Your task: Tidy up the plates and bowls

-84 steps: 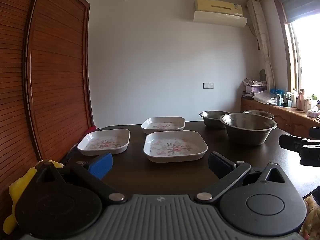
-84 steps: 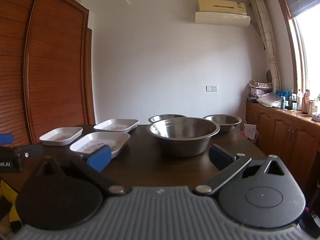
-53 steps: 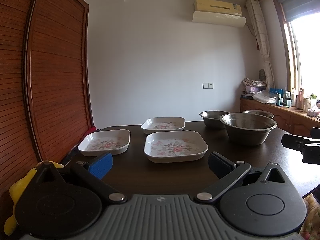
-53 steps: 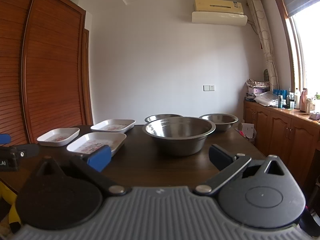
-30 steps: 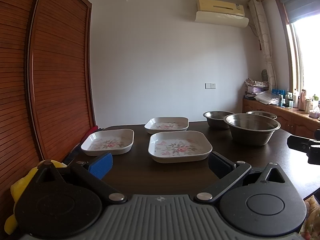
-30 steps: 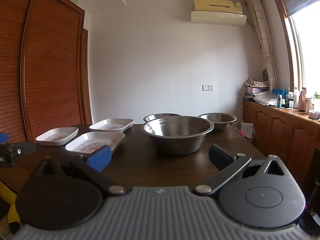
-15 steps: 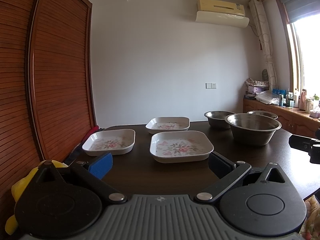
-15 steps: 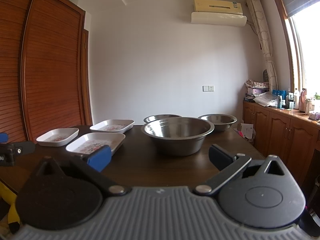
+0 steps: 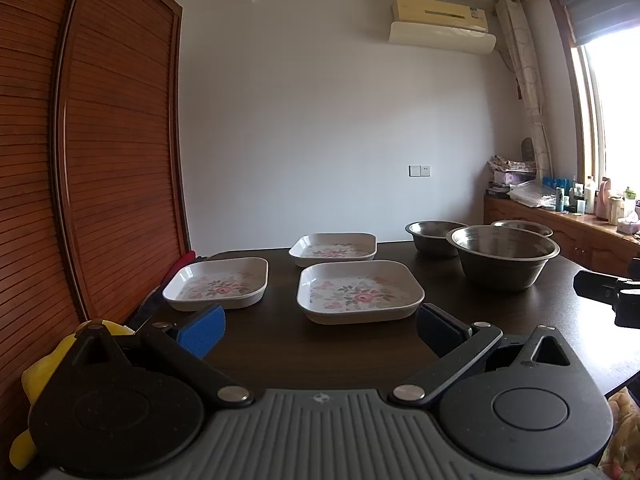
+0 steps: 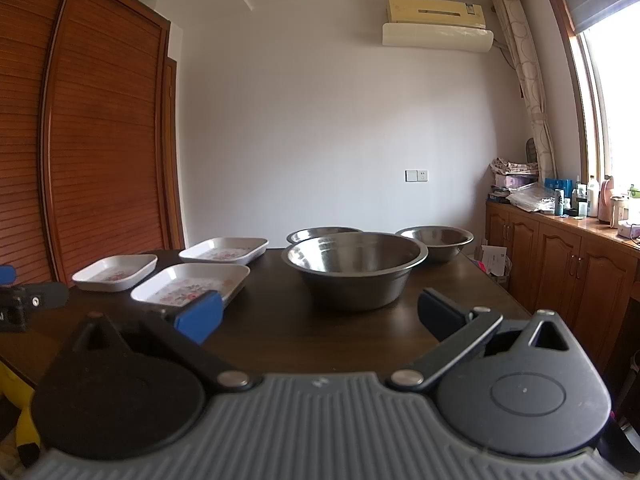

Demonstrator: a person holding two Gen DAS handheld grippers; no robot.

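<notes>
Three square white floral plates lie on the dark table (image 9: 280, 344): a near plate (image 9: 360, 291), a left plate (image 9: 218, 283) and a far plate (image 9: 334, 245). Three steel bowls stand to the right: a large bowl (image 9: 503, 254) and two smaller bowls (image 9: 434, 235) (image 9: 521, 227) behind it. My left gripper (image 9: 320, 326) is open and empty, just short of the near plate. My right gripper (image 10: 320, 314) is open and empty, in front of the large bowl (image 10: 354, 266). The plates (image 10: 192, 283) lie to its left.
A wooden louvred wardrobe (image 9: 100, 160) lines the left wall. A yellow soft toy (image 9: 36, 368) sits at the table's near left corner. A wooden sideboard (image 10: 580, 260) with bottles runs under the window at the right.
Both grippers have drifted slightly, the left one a little to the left and the right one a little up; both stay open. Plates and bowls have not moved.
</notes>
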